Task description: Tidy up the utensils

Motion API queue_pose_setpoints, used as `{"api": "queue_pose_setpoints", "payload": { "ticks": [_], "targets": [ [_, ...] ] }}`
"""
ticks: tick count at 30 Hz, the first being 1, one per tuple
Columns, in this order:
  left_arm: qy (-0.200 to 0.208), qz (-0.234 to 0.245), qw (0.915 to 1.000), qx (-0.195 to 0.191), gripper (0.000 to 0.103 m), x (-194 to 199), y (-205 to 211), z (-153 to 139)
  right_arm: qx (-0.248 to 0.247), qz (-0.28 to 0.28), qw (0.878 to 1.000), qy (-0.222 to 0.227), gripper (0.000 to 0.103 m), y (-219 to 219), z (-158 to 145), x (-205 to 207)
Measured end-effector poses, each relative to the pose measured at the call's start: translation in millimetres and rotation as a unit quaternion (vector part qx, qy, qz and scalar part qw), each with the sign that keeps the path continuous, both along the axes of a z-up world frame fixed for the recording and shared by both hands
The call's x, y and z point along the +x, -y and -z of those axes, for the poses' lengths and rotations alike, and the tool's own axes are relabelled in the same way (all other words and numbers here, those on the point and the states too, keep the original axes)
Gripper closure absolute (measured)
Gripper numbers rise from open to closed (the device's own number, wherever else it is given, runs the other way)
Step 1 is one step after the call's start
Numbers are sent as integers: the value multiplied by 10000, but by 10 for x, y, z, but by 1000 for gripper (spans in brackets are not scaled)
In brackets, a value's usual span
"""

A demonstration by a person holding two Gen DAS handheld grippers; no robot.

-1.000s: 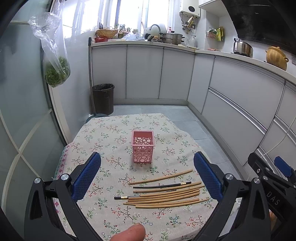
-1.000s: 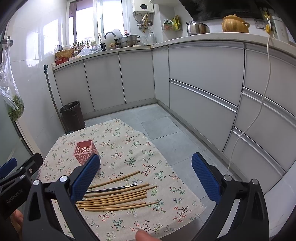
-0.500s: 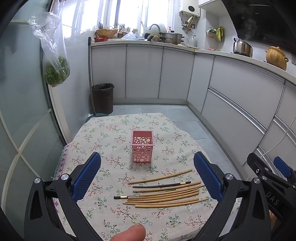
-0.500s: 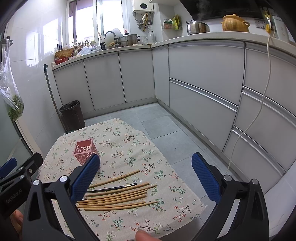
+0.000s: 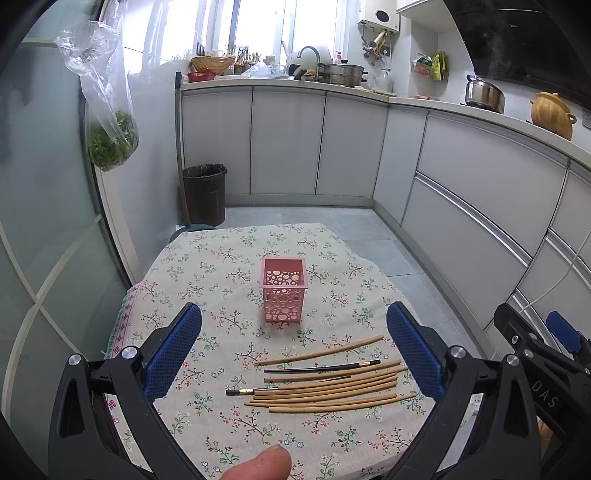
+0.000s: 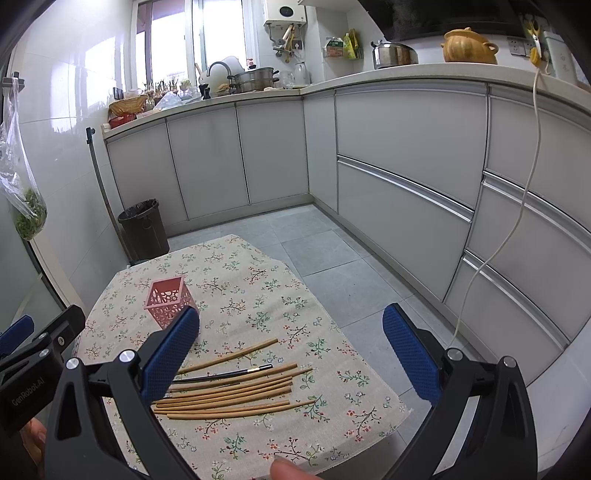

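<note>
Both grippers, left [image 5: 293, 350] and right [image 6: 290, 354], hover with fingers wide apart. Chopsticks [image 5: 328, 387] lie loose before the empty pink holder [image 5: 283, 290]. Best pinch one stick mid-length, then tip it upright.

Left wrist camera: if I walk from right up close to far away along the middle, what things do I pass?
Bamboo chopsticks → pink basket → far edge of the flowery tablecloth → grey floor tiles → white cabinets → countertop with pots.

Bright daylight from the blown-out window [image 5: 258, 26], sharp focus, heavy fisheye curvature at edges.
</note>
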State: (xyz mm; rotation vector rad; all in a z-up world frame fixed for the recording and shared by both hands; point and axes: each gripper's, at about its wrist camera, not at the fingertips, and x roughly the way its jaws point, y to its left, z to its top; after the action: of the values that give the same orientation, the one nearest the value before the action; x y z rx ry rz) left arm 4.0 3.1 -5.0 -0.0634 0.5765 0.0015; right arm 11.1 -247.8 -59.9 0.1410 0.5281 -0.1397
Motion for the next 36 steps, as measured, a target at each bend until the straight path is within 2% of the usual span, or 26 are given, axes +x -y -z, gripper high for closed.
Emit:
{"api": "queue_pose_setpoints", "payload": {
  "ticks": [30, 33, 35, 36],
  "targets": [
    [-33, -24, 10000, 17, 7, 29, -21, 12, 22, 11, 10000, -40, 6, 28, 12, 9],
    [-119, -66, 9999, 21, 7, 63, -29, 44, 42, 32, 10000, -49, 6, 32, 8, 26],
    [-267, -70, 9996, 1, 7, 113, -46, 96, 185, 100, 9998, -30, 6, 88, 1, 24],
    [-468, -7, 9989, -42, 7, 175, -59, 155, 362, 152, 9992, -17, 6, 148, 2, 18]
  ]
}}
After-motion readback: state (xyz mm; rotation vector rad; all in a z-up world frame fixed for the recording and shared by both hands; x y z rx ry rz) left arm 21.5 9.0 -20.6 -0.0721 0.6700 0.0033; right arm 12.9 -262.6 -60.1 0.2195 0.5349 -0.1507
